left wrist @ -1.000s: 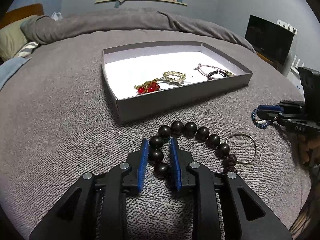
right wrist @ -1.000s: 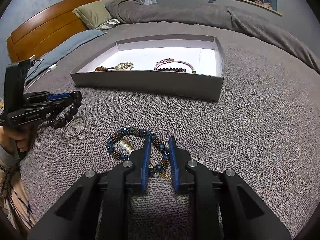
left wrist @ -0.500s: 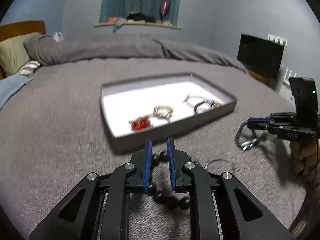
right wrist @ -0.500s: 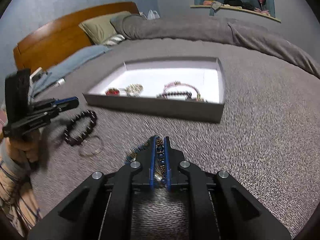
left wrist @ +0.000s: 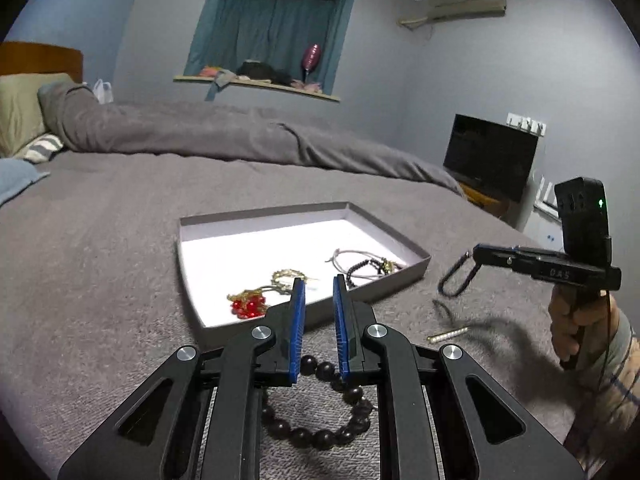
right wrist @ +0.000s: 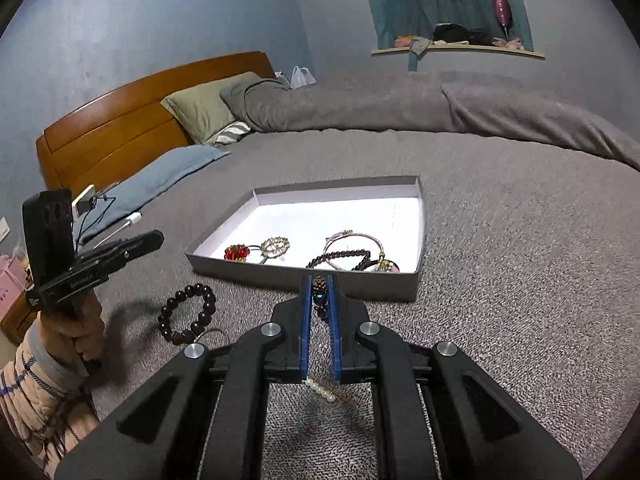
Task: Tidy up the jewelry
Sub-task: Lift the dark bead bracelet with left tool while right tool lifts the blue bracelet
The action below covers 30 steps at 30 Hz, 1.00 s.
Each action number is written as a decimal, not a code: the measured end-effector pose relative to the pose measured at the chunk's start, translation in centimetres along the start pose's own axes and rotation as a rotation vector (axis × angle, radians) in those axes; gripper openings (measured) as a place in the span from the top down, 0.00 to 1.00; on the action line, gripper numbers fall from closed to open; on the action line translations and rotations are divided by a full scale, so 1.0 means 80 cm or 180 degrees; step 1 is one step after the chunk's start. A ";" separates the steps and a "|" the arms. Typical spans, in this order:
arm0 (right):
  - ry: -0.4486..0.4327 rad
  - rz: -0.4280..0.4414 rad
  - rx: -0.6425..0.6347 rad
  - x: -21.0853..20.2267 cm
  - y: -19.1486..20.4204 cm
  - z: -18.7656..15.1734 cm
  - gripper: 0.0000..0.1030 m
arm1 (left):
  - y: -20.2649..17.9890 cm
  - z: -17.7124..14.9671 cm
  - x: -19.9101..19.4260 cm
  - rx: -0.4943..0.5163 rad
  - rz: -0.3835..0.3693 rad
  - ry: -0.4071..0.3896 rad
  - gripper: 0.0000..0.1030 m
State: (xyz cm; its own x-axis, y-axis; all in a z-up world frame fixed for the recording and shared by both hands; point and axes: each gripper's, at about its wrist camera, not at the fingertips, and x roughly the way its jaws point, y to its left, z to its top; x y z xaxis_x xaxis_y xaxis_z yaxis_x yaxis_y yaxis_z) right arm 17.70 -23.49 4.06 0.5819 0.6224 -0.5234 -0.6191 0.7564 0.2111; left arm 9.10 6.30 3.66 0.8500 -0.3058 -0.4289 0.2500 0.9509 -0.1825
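Near the grey tray (left wrist: 404, 270), the left gripper (left wrist: 319, 322) grips a dark bead bracelet (left wrist: 320, 412); the right gripper (right wrist: 319, 312) pinches a blue-brown beaded bracelet (right wrist: 320, 294).

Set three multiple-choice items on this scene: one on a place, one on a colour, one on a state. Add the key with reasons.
1. Where does the red-stone piece lie?
A. On the pillow
B. Inside the tray
C. On the window ledge

2. What colour is the tray's inside floor?
A. White
B. Black
C. Green

3. What is the state of the right gripper?
A. Open and empty
B. Shut on the red-stone piece
C. Shut on a beaded bracelet

Key:
1 B: the red stones sit on the tray floor near its front left corner in the right wrist view.
2 A: the floor shows bright white inside grey walls.
3 C: blue and brown beads sit pinched between its blue pads, with a pearl strand hanging below.
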 end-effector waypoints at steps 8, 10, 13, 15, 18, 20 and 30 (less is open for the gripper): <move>-0.0066 -0.0048 0.0064 -0.008 -0.011 0.002 0.92 | 0.003 -0.031 0.038 0.0260 0.0247 0.0710 0.64; -0.0064 -0.0054 0.0069 -0.008 -0.011 0.002 0.92 | 0.007 -0.038 0.046 0.0263 0.0316 0.0841 0.64; -0.0062 -0.0055 0.0053 -0.007 -0.009 0.002 0.92 | 0.014 -0.046 0.060 0.0199 0.0417 0.1025 0.64; -0.0060 -0.0058 0.0044 -0.007 -0.007 0.001 0.92 | 0.020 -0.052 0.069 0.0129 0.0441 0.1176 0.65; -0.0055 -0.0052 0.0047 -0.007 -0.008 0.000 0.92 | 0.025 -0.055 0.074 0.0060 0.0418 0.1255 0.65; -0.0055 -0.0057 0.0044 -0.007 -0.008 0.000 0.92 | 0.028 -0.055 0.074 0.0001 0.0392 0.1264 0.68; -0.0081 -0.0028 0.0053 -0.008 -0.007 0.001 0.92 | 0.003 -0.026 0.030 0.0079 0.0133 0.0568 0.86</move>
State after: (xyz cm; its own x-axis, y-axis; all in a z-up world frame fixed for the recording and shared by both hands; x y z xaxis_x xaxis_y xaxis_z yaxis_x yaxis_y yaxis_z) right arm 17.75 -24.27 4.36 0.6006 0.6206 -0.5041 -0.6052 0.7649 0.2206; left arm 10.24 5.70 0.75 0.7647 -0.2676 -0.5862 0.2294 0.9632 -0.1404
